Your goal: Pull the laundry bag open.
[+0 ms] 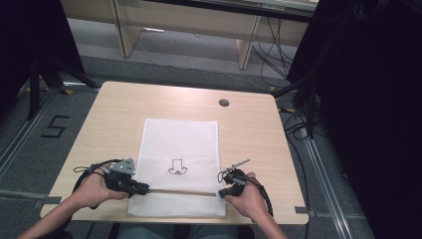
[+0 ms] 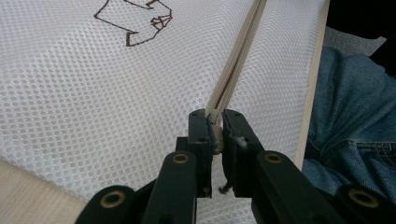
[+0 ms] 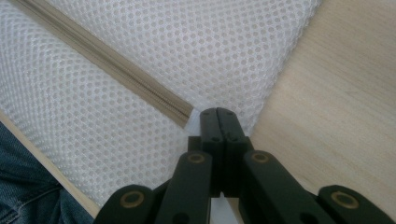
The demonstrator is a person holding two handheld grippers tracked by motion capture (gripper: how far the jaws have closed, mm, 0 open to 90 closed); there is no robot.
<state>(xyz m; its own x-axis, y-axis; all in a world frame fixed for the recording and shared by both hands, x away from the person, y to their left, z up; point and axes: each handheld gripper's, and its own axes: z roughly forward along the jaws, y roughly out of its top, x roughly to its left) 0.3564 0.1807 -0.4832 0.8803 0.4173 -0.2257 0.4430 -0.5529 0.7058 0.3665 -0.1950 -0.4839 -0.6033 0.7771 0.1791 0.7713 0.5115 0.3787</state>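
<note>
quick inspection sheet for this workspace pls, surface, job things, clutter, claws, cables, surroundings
surface: light wood table, small round grommet near its far edge
job's things: white mesh bag lying flat, dark printed mark, beige zipper strip across its near end
clutter: nothing seen
claws: left claw clamped on the strip's end; right claw closed at the bag's other edge, by the strip's end
cables: black cable loops at each hand; more on the floor at right
surroundings: grey floor marked 5, wooden furniture legs, dark curtains
</note>
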